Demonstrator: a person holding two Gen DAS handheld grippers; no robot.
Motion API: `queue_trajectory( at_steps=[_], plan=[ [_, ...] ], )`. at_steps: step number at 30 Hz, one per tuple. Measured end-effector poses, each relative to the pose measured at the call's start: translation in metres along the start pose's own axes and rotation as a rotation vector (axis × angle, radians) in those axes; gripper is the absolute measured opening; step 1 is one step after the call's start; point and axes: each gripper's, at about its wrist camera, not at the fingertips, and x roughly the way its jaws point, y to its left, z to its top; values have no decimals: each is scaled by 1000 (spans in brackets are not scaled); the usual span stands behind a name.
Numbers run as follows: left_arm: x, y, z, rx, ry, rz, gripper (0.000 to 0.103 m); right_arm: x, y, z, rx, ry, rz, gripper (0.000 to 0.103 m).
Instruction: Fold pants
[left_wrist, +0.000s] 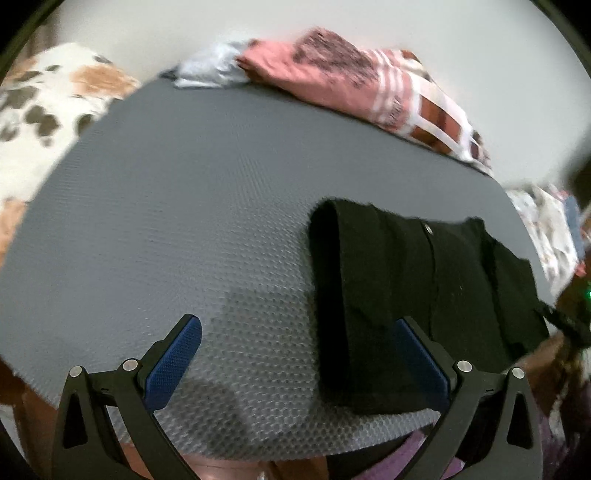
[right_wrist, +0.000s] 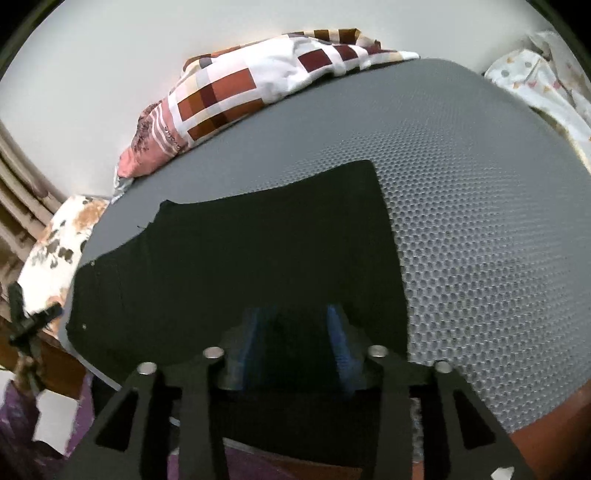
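Black pants (left_wrist: 406, 280) lie folded into a compact rectangle on the grey honeycomb mat (left_wrist: 184, 184), near its front right part. My left gripper (left_wrist: 295, 328) is open wide above the mat. Nothing is between its blue pads, and its right finger (left_wrist: 421, 354) hangs over the pants' left fold. In the right wrist view the pants (right_wrist: 240, 258) fill the middle of the mat (right_wrist: 480, 221). My right gripper (right_wrist: 297, 328) is just over their near edge with its blue pads apart. The dark cloth lies below and between them, and no pinch shows.
Pink and brown-checked bedding (left_wrist: 351, 81) (right_wrist: 240, 85) is piled along the mat's far edge, with a pale blue cloth (left_wrist: 210, 68) beside it. A cow-print blanket (left_wrist: 44, 110) (right_wrist: 59, 240) lies off the left side. White patterned fabric (right_wrist: 546, 74) lies off the right.
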Motion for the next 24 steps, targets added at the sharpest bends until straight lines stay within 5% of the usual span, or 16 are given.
queue_trajectory(
  at_steps=[7, 13, 15, 16, 22, 24],
  plan=[
    [37, -4, 12, 34, 98, -212, 103, 7, 28, -5, -75, -3, -48, 77],
    [56, -39, 19, 187, 172, -147, 102, 10, 32, 0, -53, -6, -40, 89],
    [57, -56, 17, 251, 172, -141, 75, 10, 32, 1, -38, -8, -34, 92],
    [56, -59, 18, 250, 172, -148, 43, 10, 33, 2, -31, -11, -33, 93],
    [53, -44, 22, 134, 175, -228, 39, 10, 35, 0, -25, -20, -35, 97],
    [47, -49, 19, 151, 151, -202, 38, 10, 34, 1, -15, -21, -27, 97]
  ],
)
